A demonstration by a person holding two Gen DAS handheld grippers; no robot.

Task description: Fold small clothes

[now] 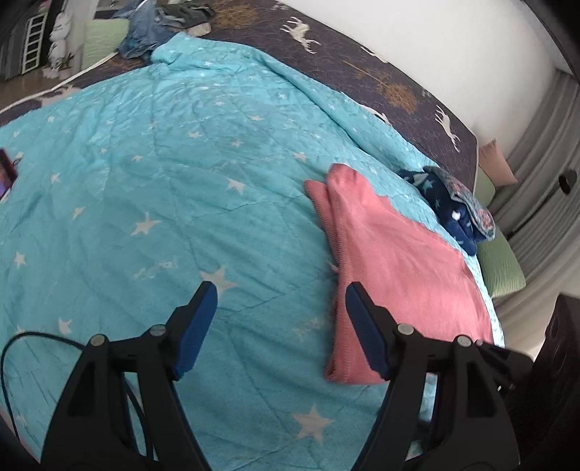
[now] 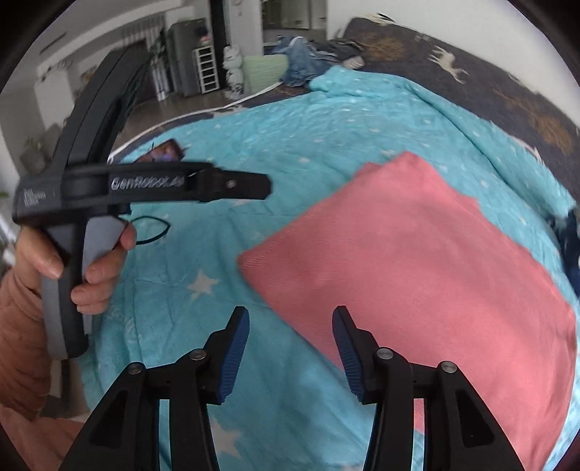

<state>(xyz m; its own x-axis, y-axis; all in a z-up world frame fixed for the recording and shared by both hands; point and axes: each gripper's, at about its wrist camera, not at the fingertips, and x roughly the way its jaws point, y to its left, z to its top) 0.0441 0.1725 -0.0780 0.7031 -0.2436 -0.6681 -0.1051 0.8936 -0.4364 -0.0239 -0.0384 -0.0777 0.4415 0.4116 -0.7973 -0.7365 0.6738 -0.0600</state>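
A folded pink garment [image 1: 395, 261] lies flat on the turquoise star quilt [image 1: 163, 181], toward its right side. My left gripper [image 1: 281, 295] hovers open over the quilt just left of the garment's near edge, with nothing between its blue pads. In the right wrist view the same pink garment [image 2: 417, 261] fills the right half. My right gripper [image 2: 291, 319] is open above the garment's near left corner and holds nothing. The left tool [image 2: 152, 184], seen from the side, is gripped by a person's hand [image 2: 90, 268] at the left.
A dark blue patterned bundle of clothes [image 1: 453, 206] sits at the quilt's right edge beyond the pink garment. A denim heap [image 1: 152, 32] lies at the far end of the bed. A phone [image 2: 163, 154] rests on the quilt's left side. A white wall [image 1: 435, 54] runs along the right.
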